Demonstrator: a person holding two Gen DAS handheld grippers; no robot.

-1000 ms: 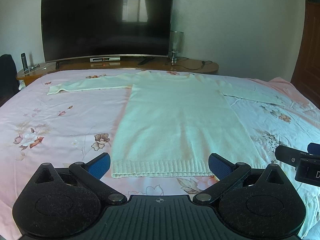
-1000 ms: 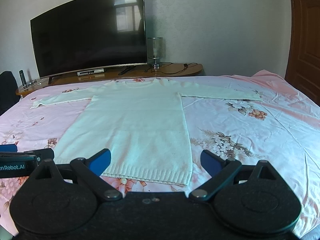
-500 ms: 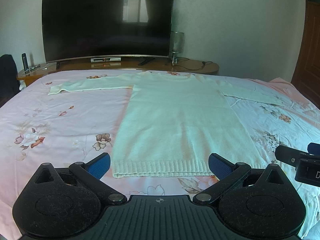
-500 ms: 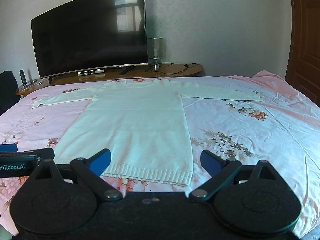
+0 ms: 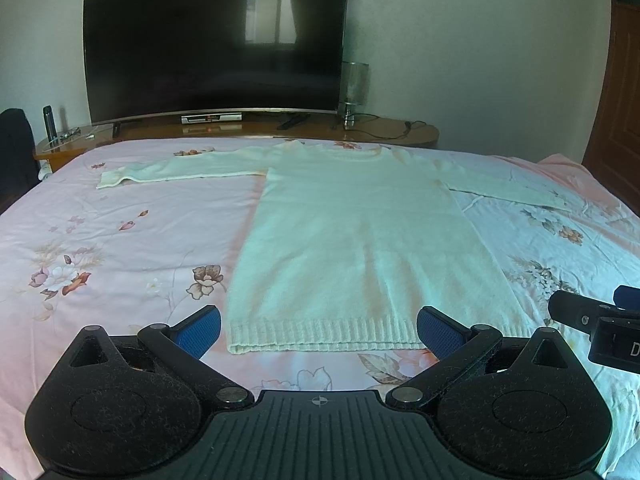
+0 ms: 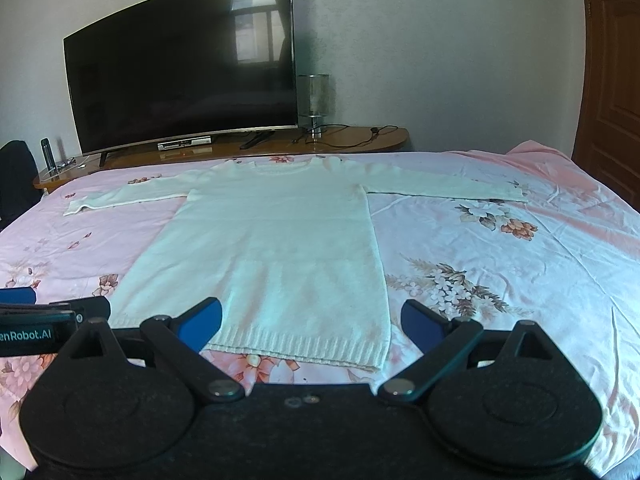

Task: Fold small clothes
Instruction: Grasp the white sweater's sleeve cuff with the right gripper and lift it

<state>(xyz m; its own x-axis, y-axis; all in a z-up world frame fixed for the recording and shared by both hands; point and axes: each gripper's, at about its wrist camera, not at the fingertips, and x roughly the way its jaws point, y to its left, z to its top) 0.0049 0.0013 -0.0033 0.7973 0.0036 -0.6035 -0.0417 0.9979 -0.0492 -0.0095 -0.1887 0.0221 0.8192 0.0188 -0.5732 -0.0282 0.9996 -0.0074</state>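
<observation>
A pale cream knit sweater (image 5: 352, 240) lies flat on the bed with both sleeves spread sideways and its ribbed hem nearest me; it also shows in the right wrist view (image 6: 276, 248). My left gripper (image 5: 319, 330) is open and empty, just short of the hem, its blue fingertips (image 5: 200, 330) straddling it. My right gripper (image 6: 311, 326) is open and empty over the hem's right part. Each gripper shows at the edge of the other's view.
The bed has a pink floral sheet (image 5: 100, 240). Beyond its far edge stands a wooden TV bench (image 6: 352, 140) with a large dark television (image 6: 180, 80), a glass lamp (image 6: 316, 100) and cables. A brown door (image 6: 612, 80) is at right.
Both grippers have stayed nearly still. The view has crept slightly toward the sweater's hem; the sweater itself has not moved.
</observation>
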